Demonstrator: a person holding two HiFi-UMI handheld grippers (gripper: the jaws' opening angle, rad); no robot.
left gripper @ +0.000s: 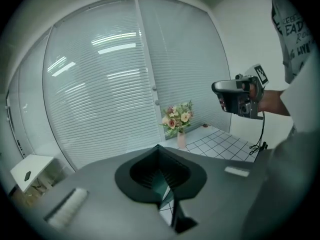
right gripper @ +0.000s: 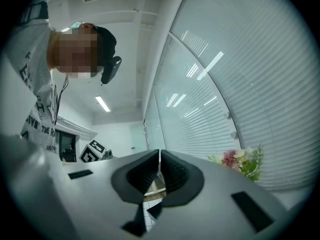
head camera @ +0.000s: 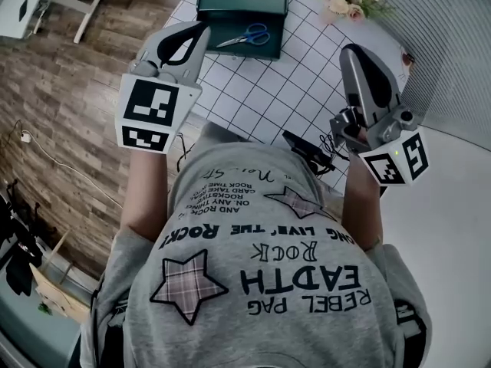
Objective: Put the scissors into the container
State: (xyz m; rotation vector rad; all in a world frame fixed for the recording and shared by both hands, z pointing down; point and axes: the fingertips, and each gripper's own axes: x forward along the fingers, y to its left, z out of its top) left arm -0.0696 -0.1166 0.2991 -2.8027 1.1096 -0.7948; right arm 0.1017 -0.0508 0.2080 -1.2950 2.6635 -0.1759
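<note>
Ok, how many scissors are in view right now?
1: the scissors lie inside the green container at the table's far end. Left gripper and right gripper are shut on nothing. The person's torso hides some table.

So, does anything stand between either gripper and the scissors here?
Nothing visible does. The scissors lie inside the open green container at the far side of the table. The left gripper and right gripper are both shut and empty, held above the table; only gridded tabletop lies between.
</note>
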